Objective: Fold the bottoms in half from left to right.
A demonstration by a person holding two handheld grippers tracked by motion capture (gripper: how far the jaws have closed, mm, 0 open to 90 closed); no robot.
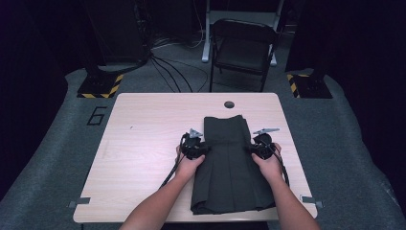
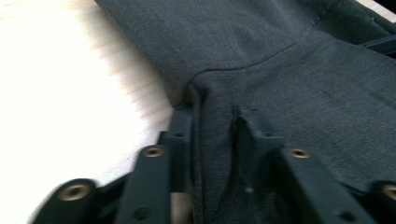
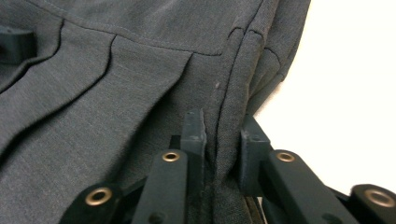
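While the person is leaning in from the near side of the table point(image 1: 143, 143), both forearms are reaching forward over the pale wooden top and each hand is gripping its tool at one edge of a dark grey pleated garment point(image 1: 230, 163). That garment is lying flat in the middle of the table, running from near the front edge up toward a small round hole point(image 1: 229, 104) in the tabletop, narrower at its far end and spreading wider toward the person. The left gripper point(image 2: 212, 116) is sitting at the garment's left edge, about halfway along it, and its jaws are pinching a ridge of the grey cloth between them, with bare wood lying just beside on the outer side. The right gripper point(image 3: 222, 123) is doing the same at the opposite edge, its jaws clenching a fold of fabric right where the hem meets the table, pleats fanning away across the cloth. The left hand point(image 1: 187, 165) and the right hand point(image 1: 268, 165) are resting level with each other, the garment lying between them. Beyond the table a dark folding chair point(image 1: 242, 48) is standing on the grey floor, with black cables point(image 1: 167, 67) trailing near it.
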